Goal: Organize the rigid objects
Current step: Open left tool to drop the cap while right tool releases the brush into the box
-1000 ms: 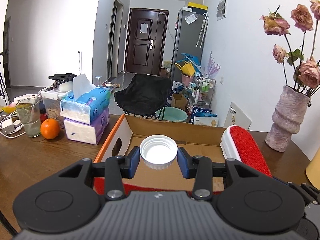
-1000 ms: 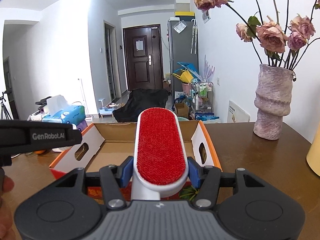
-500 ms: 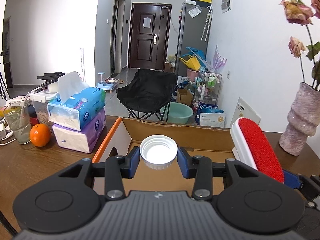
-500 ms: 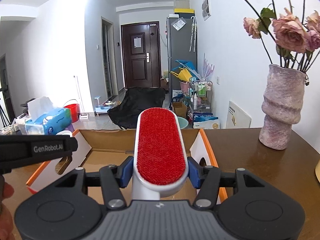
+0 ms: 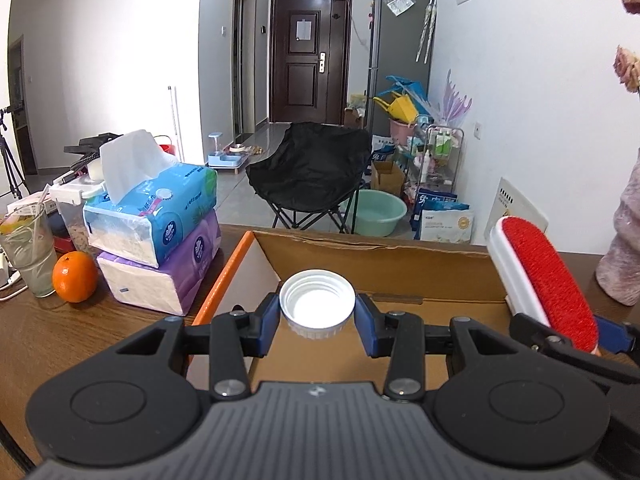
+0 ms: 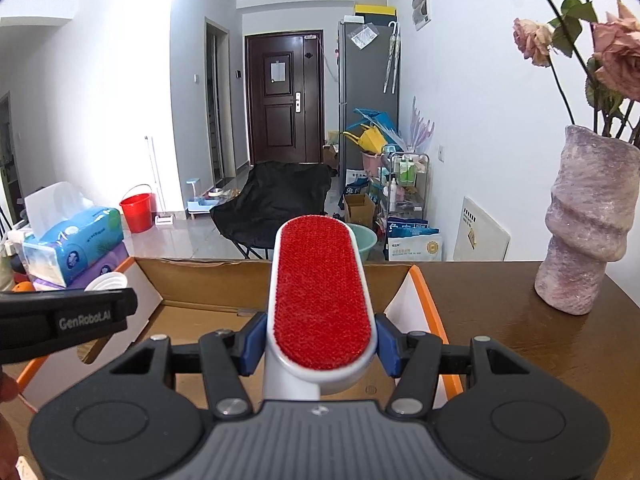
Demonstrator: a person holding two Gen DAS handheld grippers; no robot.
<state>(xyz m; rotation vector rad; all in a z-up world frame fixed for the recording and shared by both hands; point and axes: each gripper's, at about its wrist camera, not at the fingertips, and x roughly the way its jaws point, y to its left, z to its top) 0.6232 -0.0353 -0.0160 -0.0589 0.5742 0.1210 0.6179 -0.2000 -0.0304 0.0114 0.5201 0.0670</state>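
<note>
My left gripper is clamped on a white cap, open side up, its blue pads pressing the ribbed rim from either side. The cap hangs above the left part of an open cardboard box, clear of the box floor. My right gripper is closed on a lint brush with a red pile face and white body; the pads grip the body's sides near its handle end, and the brush points away from me, tilted up, over the right half of the same box. In the left wrist view the brush shows at the right, over the box's right wall. In the right wrist view my left gripper's black arm comes in from the left with the cap just peeking above it.

The box sits on a brown wooden bench, its flaps orange-edged. Left of it lie two stacked tissue packs, blue on purple, then an orange and a glass. On the bench to the right of the box stands a mottled vase holding dried roses. Beyond the bench, on the floor, are a black folding chair and a green basin.
</note>
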